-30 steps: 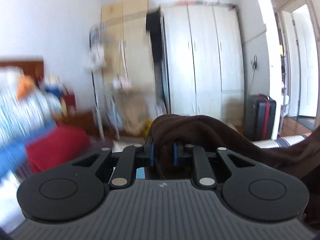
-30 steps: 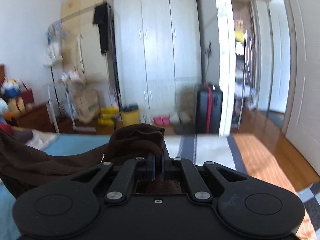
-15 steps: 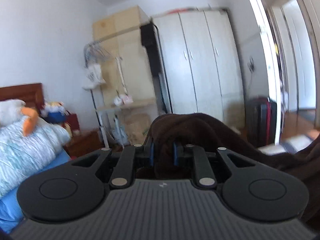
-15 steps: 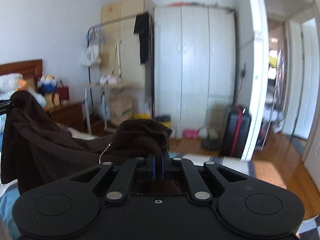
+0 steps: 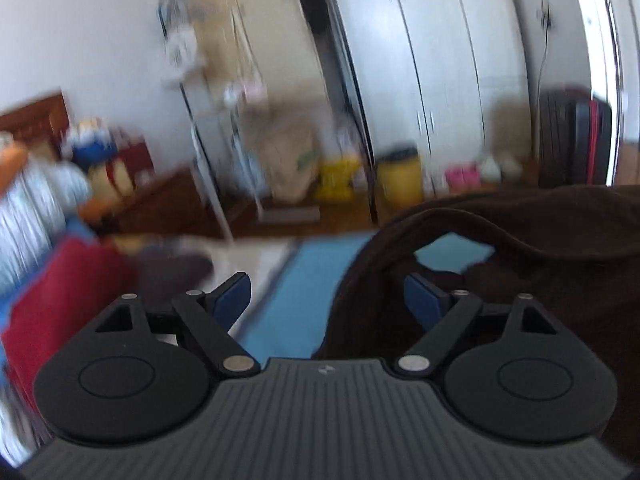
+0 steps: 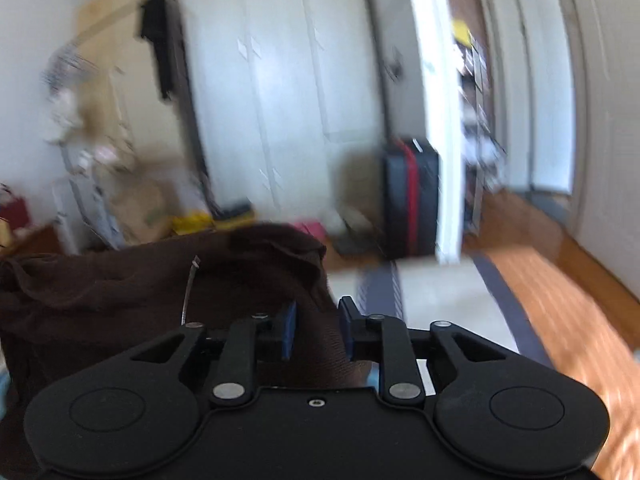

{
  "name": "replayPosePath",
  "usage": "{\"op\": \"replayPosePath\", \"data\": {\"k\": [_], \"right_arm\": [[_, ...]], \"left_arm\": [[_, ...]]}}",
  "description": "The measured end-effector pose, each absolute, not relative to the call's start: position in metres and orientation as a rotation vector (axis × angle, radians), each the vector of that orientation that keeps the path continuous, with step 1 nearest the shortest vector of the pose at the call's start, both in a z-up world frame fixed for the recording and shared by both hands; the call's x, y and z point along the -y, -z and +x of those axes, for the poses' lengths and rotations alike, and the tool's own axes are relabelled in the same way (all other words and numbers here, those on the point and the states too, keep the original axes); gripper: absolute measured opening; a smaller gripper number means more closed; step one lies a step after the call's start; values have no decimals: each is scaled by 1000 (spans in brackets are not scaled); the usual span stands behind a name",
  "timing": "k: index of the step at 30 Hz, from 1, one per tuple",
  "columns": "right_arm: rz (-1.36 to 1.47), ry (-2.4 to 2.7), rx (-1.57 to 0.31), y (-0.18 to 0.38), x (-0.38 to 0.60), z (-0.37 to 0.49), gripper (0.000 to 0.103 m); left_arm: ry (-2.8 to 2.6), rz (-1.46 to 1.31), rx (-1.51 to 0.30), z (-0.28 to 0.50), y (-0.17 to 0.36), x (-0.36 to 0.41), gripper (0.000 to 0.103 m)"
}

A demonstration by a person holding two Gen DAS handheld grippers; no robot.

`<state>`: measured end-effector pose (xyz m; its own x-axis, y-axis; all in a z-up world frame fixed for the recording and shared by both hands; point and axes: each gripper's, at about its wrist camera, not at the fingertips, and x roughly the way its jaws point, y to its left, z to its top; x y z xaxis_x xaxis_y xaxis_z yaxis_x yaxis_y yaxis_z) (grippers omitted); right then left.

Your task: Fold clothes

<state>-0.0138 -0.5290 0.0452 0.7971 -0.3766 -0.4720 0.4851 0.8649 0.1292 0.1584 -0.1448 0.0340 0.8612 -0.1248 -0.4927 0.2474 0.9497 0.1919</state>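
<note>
Left gripper (image 5: 327, 296) spread wide, brown garment (image 5: 520, 264) beside its right finger (both views blurred)

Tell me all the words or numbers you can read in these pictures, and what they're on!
No words or numbers can be read.
Left gripper: a tiny pale mark on its grey body, too small to read.
Brown paper bag: a green patch, too blurred to read.
Dark brown garment: no readable label shows.
Everything else is smeared by motion blur.

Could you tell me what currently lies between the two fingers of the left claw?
In the left wrist view, the left claw is open: blue bedding and the brown garment's edge show between its fingers.
</note>
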Motion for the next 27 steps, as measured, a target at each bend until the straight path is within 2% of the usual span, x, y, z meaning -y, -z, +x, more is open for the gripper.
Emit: {"op": "replayPosePath", "data": {"k": [3,6,9,13,16,21,27], "right_arm": [[216,443,-658,-11,540,-4,28],[156,407,-751,-5,536,-5,32],[225,381,-793,-8,535,-16,46],[429,329,-801,-13,540,-33,48],[556,267,-791,-15,544,-41,62],[690,157,-783,-16,543,-44,63],[801,160,-909,-12,527,-54,63]], "left_arm": [[239,134,-642,150,22,123,83],[257,144,-802,155,51,122,80],[240,139,-818,155,41,125,80],[260,-58,-939,137,26,102,80],[284,-213,-1013,126,19,76,80],[279,-349,-1051,96,20,39,81],[228,-488,-1114,93,51,17,80]]}}
